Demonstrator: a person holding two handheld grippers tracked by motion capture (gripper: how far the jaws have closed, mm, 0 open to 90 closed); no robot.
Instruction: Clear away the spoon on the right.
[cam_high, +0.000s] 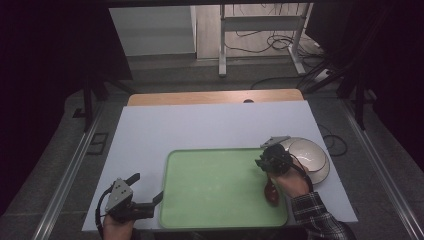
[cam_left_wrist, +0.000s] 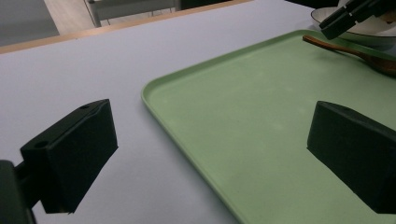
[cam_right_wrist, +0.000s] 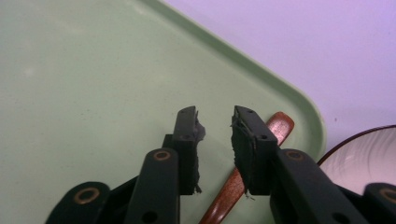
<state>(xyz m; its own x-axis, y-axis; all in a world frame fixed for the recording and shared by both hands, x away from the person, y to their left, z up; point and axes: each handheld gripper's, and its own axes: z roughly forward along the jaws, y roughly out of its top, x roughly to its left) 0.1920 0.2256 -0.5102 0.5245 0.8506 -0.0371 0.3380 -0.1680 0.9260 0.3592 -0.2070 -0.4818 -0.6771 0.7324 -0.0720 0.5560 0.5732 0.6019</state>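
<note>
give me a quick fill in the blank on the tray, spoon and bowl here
1. The wooden spoon lies on the ____ tray.
2. The white bowl sits off the tray's ____ side in the high view.
3. The right gripper has its jaws apart above the spoon, and nothing is ____ them.
4. The left gripper has its jaws wide ____.

Missing words: green; right; between; open
</note>
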